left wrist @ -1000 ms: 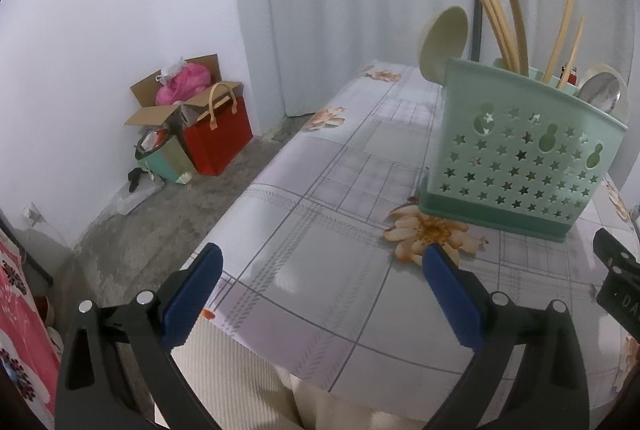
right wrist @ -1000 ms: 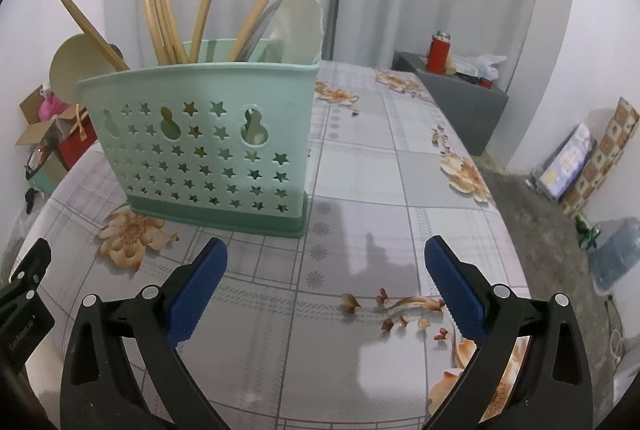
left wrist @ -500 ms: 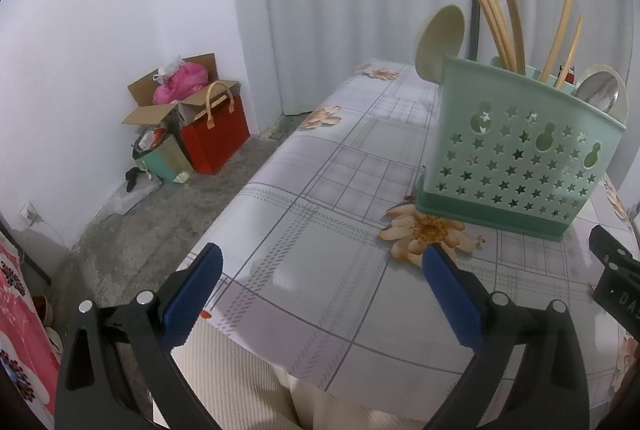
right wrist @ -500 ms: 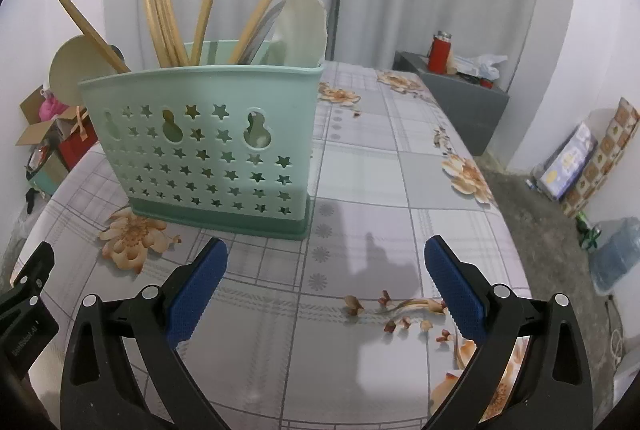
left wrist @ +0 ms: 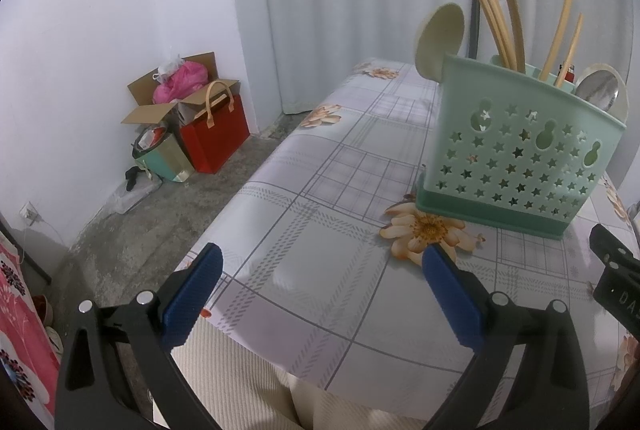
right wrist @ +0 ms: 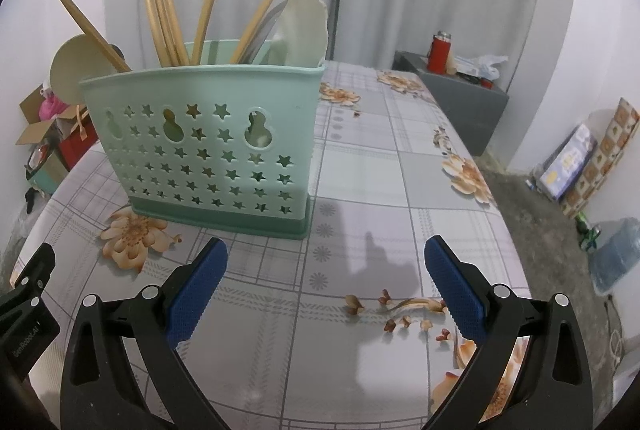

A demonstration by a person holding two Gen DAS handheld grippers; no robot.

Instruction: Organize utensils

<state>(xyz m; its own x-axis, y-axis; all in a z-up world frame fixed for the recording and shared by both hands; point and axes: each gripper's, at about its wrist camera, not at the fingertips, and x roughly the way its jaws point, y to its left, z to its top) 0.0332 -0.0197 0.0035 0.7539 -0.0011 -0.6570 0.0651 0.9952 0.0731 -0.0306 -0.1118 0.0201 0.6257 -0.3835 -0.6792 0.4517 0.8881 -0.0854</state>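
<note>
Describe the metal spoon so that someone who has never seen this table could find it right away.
On the table stands a green basket full of utensils. At its right end, as the left wrist view shows it, sits the metal spoon, bowl up: the only shiny silver piece among cream spoons and wooden chopsticks.

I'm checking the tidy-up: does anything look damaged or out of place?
The cream spoon in the caddy has a ragged, chipped-looking top edge. Nothing looks spilled, and no utensils lie loose on the table.
</note>
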